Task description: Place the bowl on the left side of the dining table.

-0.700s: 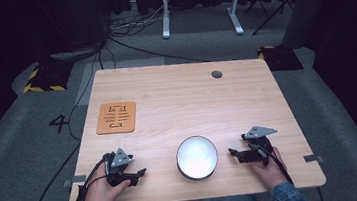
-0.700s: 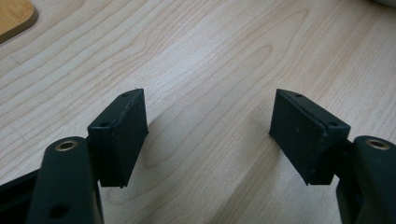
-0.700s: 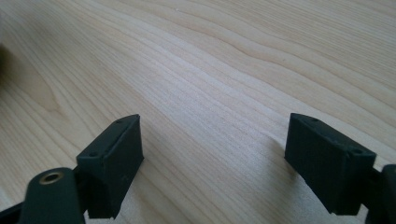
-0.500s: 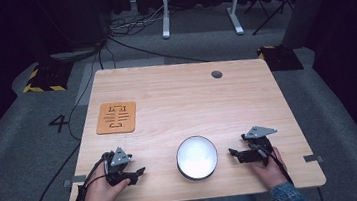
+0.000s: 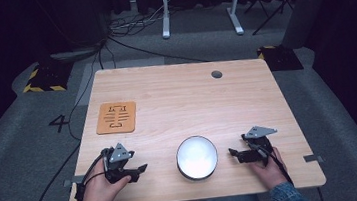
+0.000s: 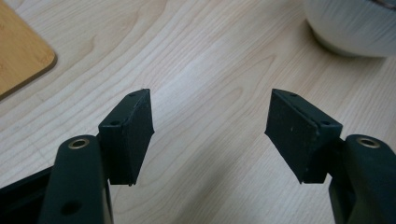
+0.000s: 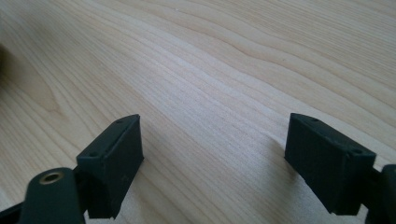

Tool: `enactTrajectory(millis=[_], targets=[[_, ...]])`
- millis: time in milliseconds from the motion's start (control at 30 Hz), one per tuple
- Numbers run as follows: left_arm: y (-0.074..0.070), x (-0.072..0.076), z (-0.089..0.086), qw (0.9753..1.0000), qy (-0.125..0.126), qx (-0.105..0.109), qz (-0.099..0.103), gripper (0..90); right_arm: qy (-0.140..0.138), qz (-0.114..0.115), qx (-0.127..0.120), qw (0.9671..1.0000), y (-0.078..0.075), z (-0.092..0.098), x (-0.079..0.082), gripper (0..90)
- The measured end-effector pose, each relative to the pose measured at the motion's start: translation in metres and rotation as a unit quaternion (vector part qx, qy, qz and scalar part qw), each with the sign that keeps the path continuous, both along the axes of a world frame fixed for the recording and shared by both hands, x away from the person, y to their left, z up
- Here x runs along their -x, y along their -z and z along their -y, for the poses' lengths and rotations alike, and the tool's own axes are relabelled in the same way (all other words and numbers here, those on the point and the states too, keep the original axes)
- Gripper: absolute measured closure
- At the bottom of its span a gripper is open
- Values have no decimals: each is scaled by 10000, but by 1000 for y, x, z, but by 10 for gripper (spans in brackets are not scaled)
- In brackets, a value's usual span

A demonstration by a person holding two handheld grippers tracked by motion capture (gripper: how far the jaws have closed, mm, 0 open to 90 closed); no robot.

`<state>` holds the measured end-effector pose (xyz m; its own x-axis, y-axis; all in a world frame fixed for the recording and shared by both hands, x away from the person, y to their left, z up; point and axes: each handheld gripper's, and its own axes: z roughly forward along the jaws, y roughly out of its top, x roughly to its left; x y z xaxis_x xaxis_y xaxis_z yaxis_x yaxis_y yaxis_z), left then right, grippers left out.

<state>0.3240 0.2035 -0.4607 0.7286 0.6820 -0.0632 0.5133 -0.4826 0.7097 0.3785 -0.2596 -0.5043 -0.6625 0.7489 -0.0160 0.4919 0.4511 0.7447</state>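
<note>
A white bowl [image 5: 197,157] with a dark rim sits near the table's front edge, between my two hands. My left gripper [image 5: 141,169] rests on the wood to the bowl's left, open and pointing at it. In the left gripper view the two black jaws stand wide apart with bare wood between them [image 6: 210,126], and the bowl [image 6: 355,23] shows at the top right. My right gripper [image 5: 232,152] lies to the bowl's right, open and empty. Its own view shows the jaws apart over plain wood grain [image 7: 212,154].
An orange-brown square mat [image 5: 116,117] with a pale cut-out pattern lies at the table's left side; its corner [image 6: 21,51] shows in the left gripper view. A small dark round hole [image 5: 216,74] sits near the far edge. The light wooden table [image 5: 181,100] stands on grey carpet.
</note>
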Motion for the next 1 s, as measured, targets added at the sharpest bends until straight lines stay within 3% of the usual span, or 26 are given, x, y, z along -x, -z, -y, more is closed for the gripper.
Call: enactTrajectory(millis=[167,567,667,933,1000], targets=[[-13,-2,9,9999,53,112,48,337,7,-1,-5,10000,0,0,0,195],[-37,-6,29,9993,243,149,227,358,11,-1,8,10000,0,0,0,196],[-42,-6,34,9991,266,261,185,360,12,-2,8,10000,0,0,0,196],[-53,-9,47,9984,417,275,258,368,11,-1,7,10000,0,0,0,196],[-57,-9,53,9980,447,398,224,369,12,-2,8,10000,0,0,0,196]])
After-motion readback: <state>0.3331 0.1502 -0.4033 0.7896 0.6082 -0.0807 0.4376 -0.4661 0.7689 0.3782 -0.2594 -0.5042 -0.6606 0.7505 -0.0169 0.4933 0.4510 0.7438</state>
